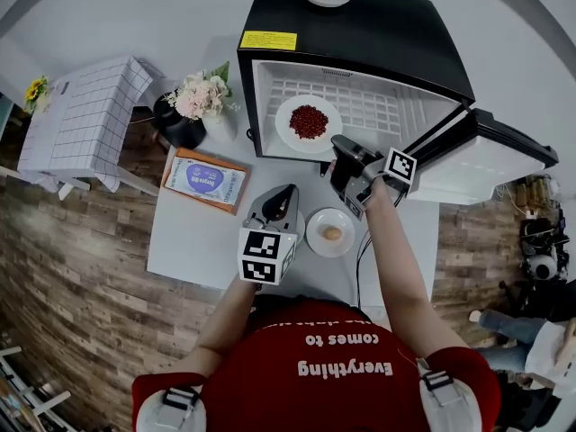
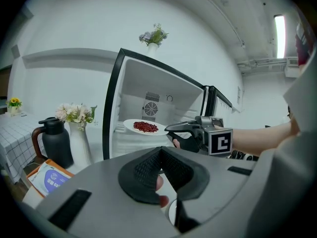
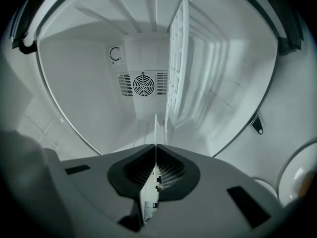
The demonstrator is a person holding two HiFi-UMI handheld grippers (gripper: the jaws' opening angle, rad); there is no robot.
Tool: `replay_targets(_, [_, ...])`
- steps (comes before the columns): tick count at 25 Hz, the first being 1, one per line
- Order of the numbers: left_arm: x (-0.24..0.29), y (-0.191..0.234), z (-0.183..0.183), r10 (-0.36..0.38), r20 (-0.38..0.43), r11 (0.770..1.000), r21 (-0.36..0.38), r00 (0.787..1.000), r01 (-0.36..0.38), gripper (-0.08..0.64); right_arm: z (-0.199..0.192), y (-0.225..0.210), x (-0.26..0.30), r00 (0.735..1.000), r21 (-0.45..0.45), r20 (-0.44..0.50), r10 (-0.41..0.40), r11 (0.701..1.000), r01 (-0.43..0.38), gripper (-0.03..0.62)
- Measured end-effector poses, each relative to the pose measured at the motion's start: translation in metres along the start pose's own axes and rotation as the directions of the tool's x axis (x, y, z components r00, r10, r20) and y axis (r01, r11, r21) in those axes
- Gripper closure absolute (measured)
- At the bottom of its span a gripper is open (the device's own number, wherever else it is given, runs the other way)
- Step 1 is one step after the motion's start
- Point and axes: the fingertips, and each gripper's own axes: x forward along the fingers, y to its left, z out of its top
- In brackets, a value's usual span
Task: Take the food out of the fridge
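A white plate of red beans (image 1: pixel 309 122) rests on the shelf of the open black fridge (image 1: pixel 360 39). My right gripper (image 1: pixel 335 149) reaches in level and is shut on the plate's near rim. The right gripper view shows that rim (image 3: pixel 156 128) edge-on as a thin white line pinched between the closed pads (image 3: pixel 168 170). In the left gripper view the plate (image 2: pixel 143 127) sits in the fridge mouth with the right gripper (image 2: pixel 171 129) at its edge. My left gripper (image 1: pixel 284 193) hovers over the grey table, shut and holding nothing (image 2: pixel 159 158).
A small white plate with an egg-like item (image 1: pixel 331 233) sits on the table (image 1: pixel 189 241) beside the left gripper. An orange and blue packet (image 1: pixel 205 180), a black kettle (image 1: pixel 175 122) and a flower vase (image 1: pixel 205 97) stand left. The fridge door (image 1: pixel 490 156) hangs open at right.
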Motion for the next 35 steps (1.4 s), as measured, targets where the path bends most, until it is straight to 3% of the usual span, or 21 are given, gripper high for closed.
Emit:
replay_targets(10, [-0.022,-0.028,0.017,-0.022,0.035,0.998,0.058,0.999,0.020,0.552,-0.046,0.035,-0.058,0.996,-0.054,-0.021,0.091,0.994,-0.092,0.572])
replay_targets(23, [-0.061,-0.038,0.000,0.002,0.010,0.997,0.076,1.000,-0.002,0.552,-0.096,0.033,-0.131,0.987,-0.025,-0.012,0.159,0.987,-0.159,0.571])
replay_targets(35, [-0.080,-0.036,-0.011,0.015,-0.006,0.996,0.087,1.000,-0.015,0.552,-0.127,0.023,-0.174,0.989,-0.045,0.002,0.147,0.988,-0.147,0.571])
